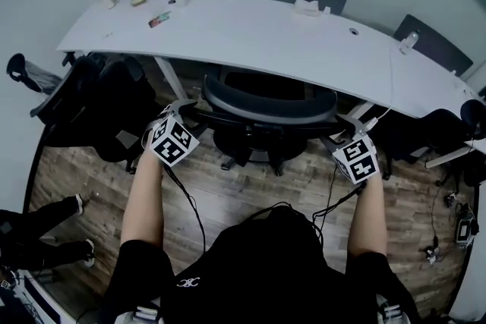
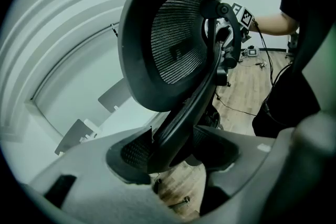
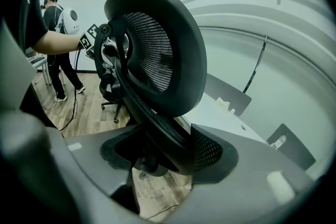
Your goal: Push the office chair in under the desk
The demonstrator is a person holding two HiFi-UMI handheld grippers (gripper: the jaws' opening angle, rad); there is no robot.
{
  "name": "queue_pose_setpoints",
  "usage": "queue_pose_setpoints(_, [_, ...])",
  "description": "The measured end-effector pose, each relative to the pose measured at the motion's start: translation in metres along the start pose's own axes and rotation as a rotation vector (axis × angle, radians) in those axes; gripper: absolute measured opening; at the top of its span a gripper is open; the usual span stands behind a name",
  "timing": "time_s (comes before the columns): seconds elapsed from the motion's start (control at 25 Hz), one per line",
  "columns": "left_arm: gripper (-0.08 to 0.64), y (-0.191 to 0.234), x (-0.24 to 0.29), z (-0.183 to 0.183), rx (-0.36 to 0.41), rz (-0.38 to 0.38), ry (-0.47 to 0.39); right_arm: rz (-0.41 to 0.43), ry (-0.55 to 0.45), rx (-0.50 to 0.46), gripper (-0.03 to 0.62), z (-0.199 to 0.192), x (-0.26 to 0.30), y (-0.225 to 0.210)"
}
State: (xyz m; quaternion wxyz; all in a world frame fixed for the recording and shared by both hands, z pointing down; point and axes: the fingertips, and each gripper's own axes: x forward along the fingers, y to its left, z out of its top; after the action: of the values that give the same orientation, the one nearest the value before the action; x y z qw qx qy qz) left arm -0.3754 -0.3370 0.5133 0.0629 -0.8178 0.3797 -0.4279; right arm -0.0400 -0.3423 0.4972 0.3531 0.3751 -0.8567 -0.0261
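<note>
Left claw (image 1: pixel 181 111) and right claw (image 1: pixel 351 129) each clamp the back rim of the black mesh-backed office chair (image 1: pixel 266 99), whose seat already sits under the near edge of the white curved bench (image 1: pixel 250 34). Pushing looks nearly done; next, I judge, comes 1 short, even shove toward the bench.

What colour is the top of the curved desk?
White; the desk top shows best in the head view.

Black T-shirt (image 1: pixel 266 269), small white logo (image 1: pixel 187 282)
</note>
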Motion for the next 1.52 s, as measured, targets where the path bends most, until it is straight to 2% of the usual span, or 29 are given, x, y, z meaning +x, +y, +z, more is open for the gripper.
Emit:
queue_pose_setpoints(0.4, [0.252,0.033,0.026,0.005,0.013,-0.041,-0.023,-0.035,0.01,0.025,0.279,0.011,0.025,-0.021])
queue_pose_setpoints(0.72, [0.252,0.063,0.059,0.024,0.023,-0.055,-0.075,-0.07,0.023,0.048,0.282,0.015,0.048,-0.056])
queue_pose_setpoints(1.12, [0.252,0.119,0.11,0.043,0.036,-0.067,-0.123,-0.108,0.038,0.079,0.282,0.032,0.091,-0.103])
queue_pose_setpoints(1.52, [0.252,0.168,0.156,0.06,0.034,-0.083,-0.159,-0.169,0.0,0.082,0.282,0.047,0.128,-0.146])
